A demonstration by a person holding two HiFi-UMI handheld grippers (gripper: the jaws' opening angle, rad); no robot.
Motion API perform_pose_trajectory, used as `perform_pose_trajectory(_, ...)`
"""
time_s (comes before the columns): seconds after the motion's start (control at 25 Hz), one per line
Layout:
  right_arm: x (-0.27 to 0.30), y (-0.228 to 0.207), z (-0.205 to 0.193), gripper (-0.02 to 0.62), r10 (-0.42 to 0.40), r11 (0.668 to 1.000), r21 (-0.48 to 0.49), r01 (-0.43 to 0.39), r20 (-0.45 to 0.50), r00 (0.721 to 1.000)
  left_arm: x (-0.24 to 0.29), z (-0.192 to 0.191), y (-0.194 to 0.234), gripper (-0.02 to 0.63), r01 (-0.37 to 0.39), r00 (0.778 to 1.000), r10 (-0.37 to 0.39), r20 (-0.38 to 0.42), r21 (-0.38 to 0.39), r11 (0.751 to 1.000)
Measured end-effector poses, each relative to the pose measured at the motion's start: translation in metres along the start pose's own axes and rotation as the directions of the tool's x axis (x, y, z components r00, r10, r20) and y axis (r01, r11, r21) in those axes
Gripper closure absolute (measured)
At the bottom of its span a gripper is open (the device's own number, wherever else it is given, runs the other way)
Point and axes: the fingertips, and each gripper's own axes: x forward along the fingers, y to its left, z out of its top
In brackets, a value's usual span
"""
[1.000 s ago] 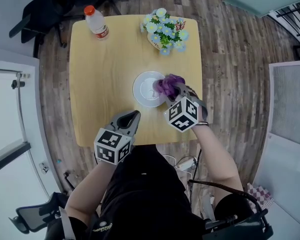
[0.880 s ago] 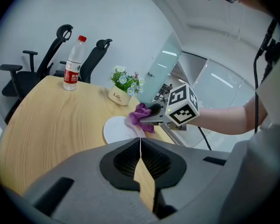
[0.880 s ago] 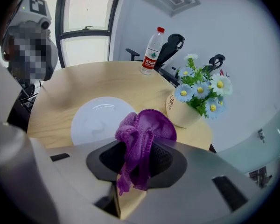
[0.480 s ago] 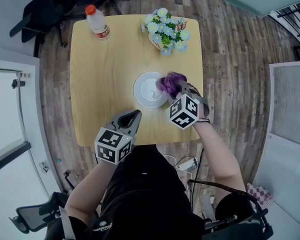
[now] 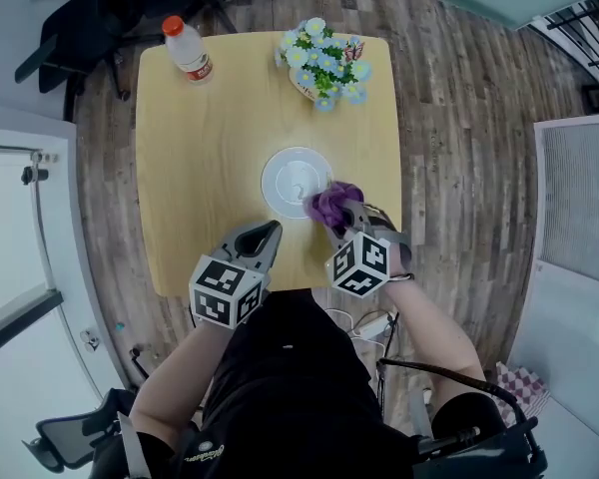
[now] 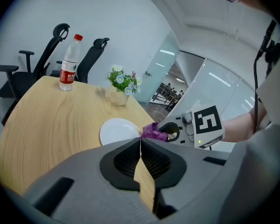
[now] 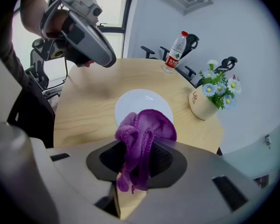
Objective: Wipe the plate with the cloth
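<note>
A: Progress on the wiping, as you read it?

B: Mid-job, I'd judge. The right tool (image 5: 345, 223) is clamped on the purple cloth (image 7: 142, 133), which is bunched between its jaws. The bunch sits over the near right rim of the white plate (image 5: 288, 178), in the middle of the counter (image 5: 205, 138).

A: Is the cloth actually pressing on it?

B: I can't tell whether it touches or hangs just above the rim. The plate's face looks bare, with no smear I can see, so the pictures don't show which parts are already wiped.

A: And the other hand?

B: The left tool (image 6: 141, 146) is closed on nothing, at the counter's near edge, apart from the plate.

A: What's left?

B: Probably passes over the centre and far rim, then taking the cloth away. The bottle (image 5: 189, 48) and flowers (image 5: 322, 60) stand at the far edge, well apart from all this.
</note>
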Motion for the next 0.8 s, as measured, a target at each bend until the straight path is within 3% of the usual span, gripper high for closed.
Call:
perform_pose_trajectory(0.24,0.003,-0.070,0.000,0.485,-0.128,0.991,0.042,0.128,-0.007,0.992,-0.001,-0.001,-0.001,0.594,-0.007,1.000,0.007,-0.003,0.003,1.000)
perform_pose_trajectory(0.36,0.012,-0.094,-0.001,0.485,-0.152,0.988,0.033,0.153,-0.027,0.988,-0.001,-0.002,-0.005,0.594,-0.005,1.000,0.005,-0.004,0.004,1.000)
perform_pose_trajectory(0.8,0.006,-0.055,-0.018,0.485,-0.097,0.995,0.014,0.097,-0.045,0.994,-0.003,-0.007,-0.002,0.594,-0.012,1.000,0.012,-0.007,0.002,1.000)
